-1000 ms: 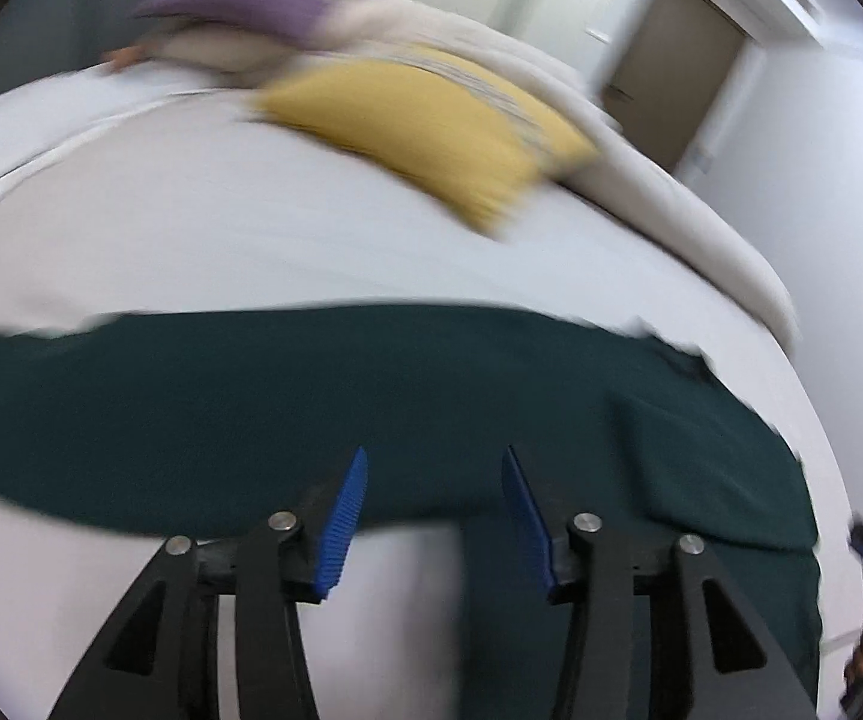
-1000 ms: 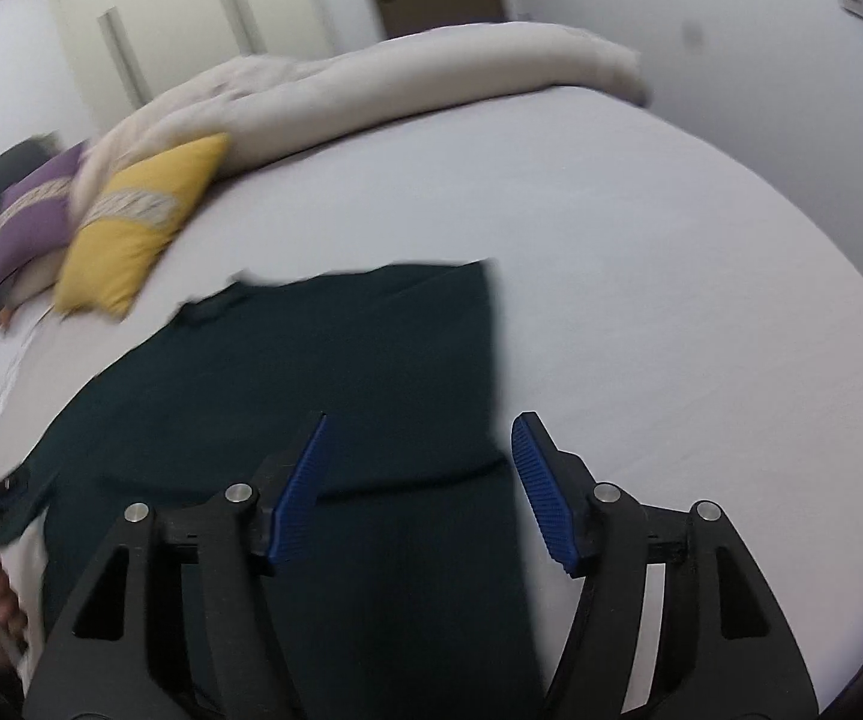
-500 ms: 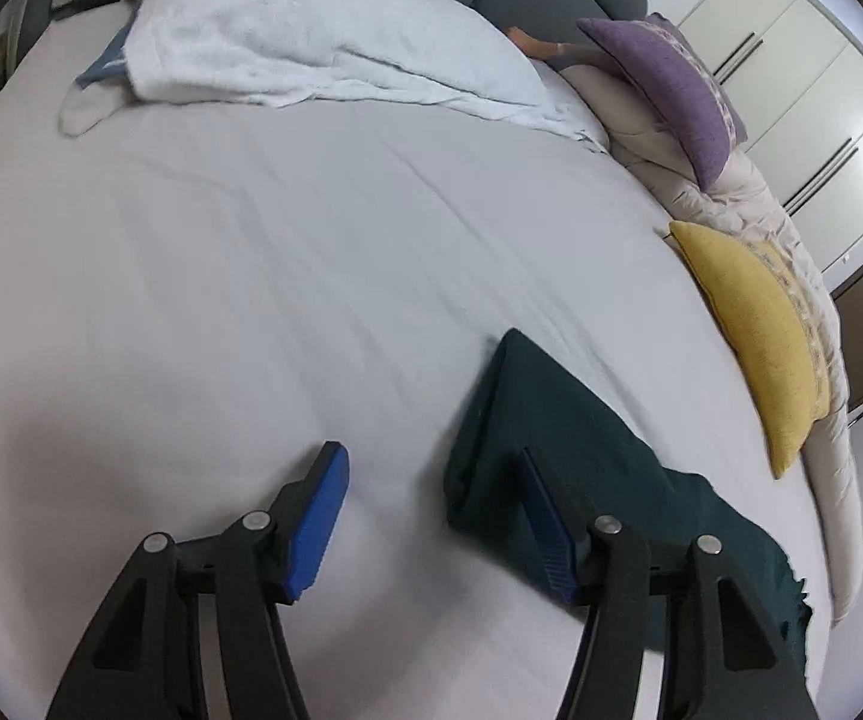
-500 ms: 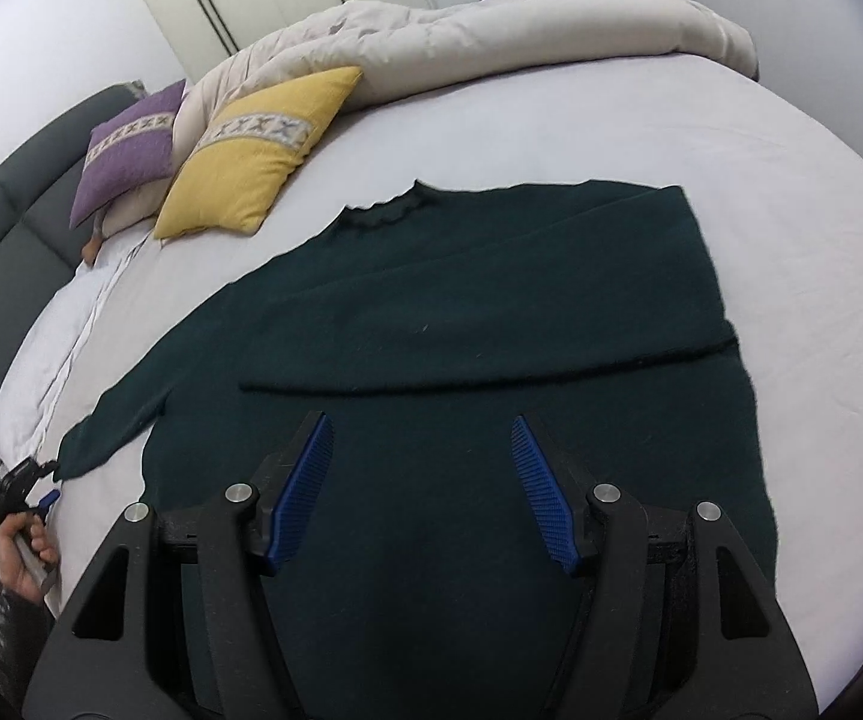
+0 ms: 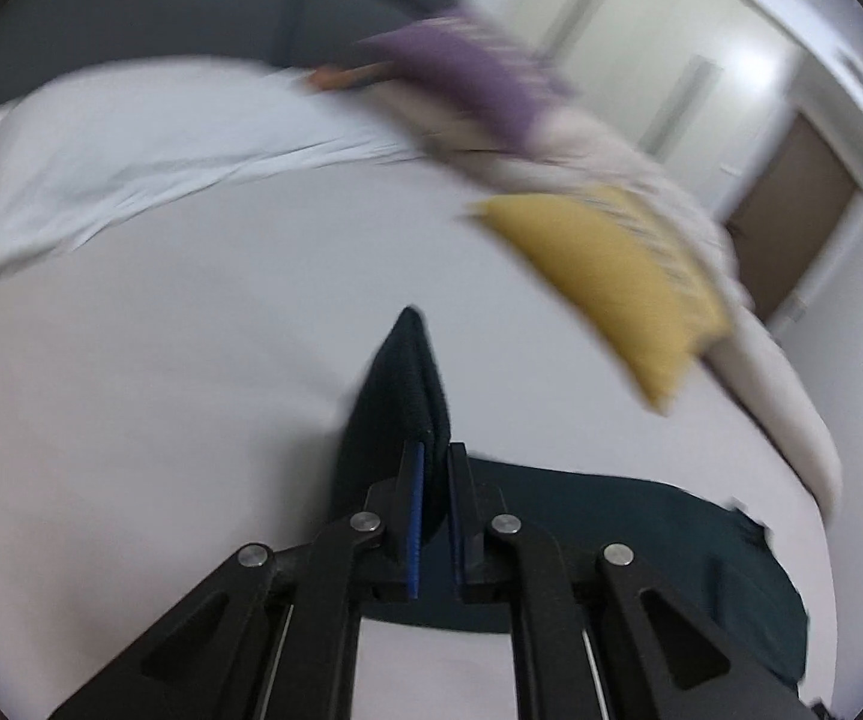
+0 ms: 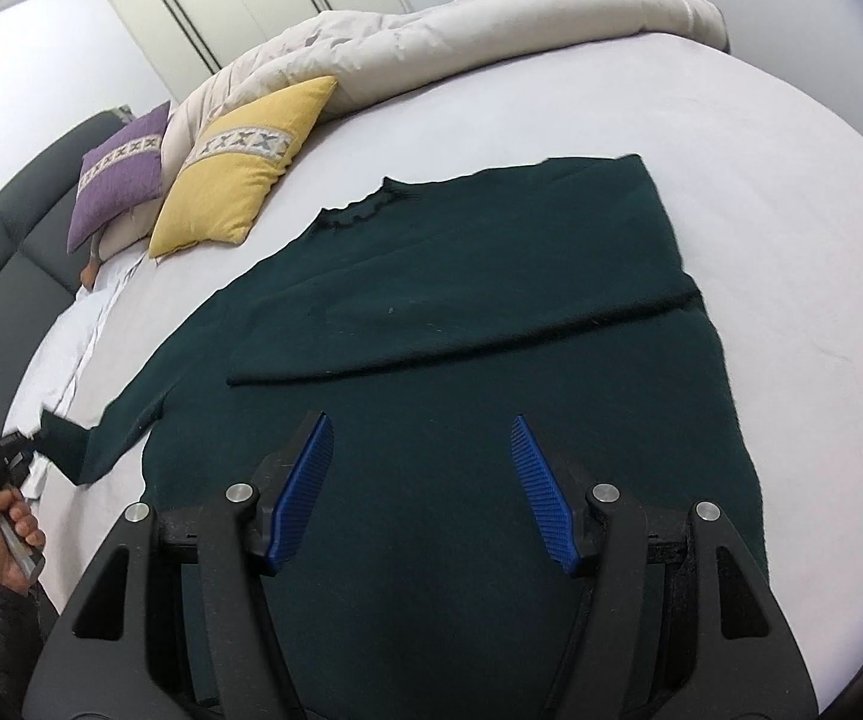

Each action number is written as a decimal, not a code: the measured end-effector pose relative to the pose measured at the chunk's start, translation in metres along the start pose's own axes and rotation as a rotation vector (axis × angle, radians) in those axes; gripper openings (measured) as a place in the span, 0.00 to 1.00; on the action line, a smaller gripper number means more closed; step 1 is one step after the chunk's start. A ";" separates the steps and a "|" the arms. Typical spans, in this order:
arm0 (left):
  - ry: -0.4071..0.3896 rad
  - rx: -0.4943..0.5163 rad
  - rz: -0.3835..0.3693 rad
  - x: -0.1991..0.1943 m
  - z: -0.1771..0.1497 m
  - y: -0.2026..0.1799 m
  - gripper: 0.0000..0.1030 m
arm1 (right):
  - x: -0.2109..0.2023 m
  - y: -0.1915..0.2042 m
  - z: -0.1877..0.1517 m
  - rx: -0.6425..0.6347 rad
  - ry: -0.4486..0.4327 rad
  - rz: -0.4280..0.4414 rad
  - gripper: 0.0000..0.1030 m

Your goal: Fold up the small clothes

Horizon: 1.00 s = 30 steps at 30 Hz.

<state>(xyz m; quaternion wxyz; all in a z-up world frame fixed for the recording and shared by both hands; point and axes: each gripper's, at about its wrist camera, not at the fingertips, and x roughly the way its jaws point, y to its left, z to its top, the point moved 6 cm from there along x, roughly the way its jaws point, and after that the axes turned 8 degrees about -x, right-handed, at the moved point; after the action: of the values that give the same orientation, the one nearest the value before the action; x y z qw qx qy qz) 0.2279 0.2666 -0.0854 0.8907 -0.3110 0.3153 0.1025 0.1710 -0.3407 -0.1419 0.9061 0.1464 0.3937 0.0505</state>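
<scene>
Dark green sweater [image 6: 461, 312] spread flat across the middle of the bed [image 6: 761, 138], collar toward the cushions, hem toward the near edge. One sleeve is already laid across the chest in a diagonal fold, its cuff ending near the centre of the body panel.

Over on the far-left side of the bed, the other sleeve [image 6: 125, 414] runs out toward the mattress edge, and the left gripper [image 5: 434, 501] is clamped on its cuff [image 5: 407, 384]; the blue pads are pressed together with knit bunched between them and the cuff end standing up past the fingertips. The left view is motion-blurred, so fine detail is lost.

The right gripper [image 6: 422, 492] hovers over the lower body of the sweater, jaws spread wide, nothing between the pads.

Handling, by my read: this is a soft, limp knit with some weight, so the lifted sleeve will sag and drag the shoulder along if pulled hard. It should grip well on ribbed pads and nothing here is fragile. The cuff is a sound place to hold for carrying the sleeve over the chest; for the body fold, the hem corners near the bed's near edge look best.

Yellow cushion [image 6: 239, 168], purple cushion [image 6: 122, 174] and rolled duvet [image 6: 491, 30] sit well apart along the far edge.
</scene>
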 end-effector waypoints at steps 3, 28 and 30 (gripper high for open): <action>0.030 0.141 -0.118 -0.001 -0.040 -0.091 0.07 | -0.002 -0.008 -0.004 0.018 -0.010 0.003 0.58; 0.182 0.208 -0.208 0.003 -0.159 -0.089 0.44 | 0.126 0.125 0.017 -0.119 0.186 0.141 0.62; 0.191 0.183 -0.210 0.004 -0.156 -0.076 0.44 | 0.160 0.143 0.014 -0.101 0.257 0.128 0.62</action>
<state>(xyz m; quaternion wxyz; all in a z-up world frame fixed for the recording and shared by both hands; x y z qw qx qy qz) 0.1825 0.1098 -0.1458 0.8871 -0.2679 0.3725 -0.0502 0.2943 -0.1746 -0.2005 0.8492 0.1179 0.4934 0.1465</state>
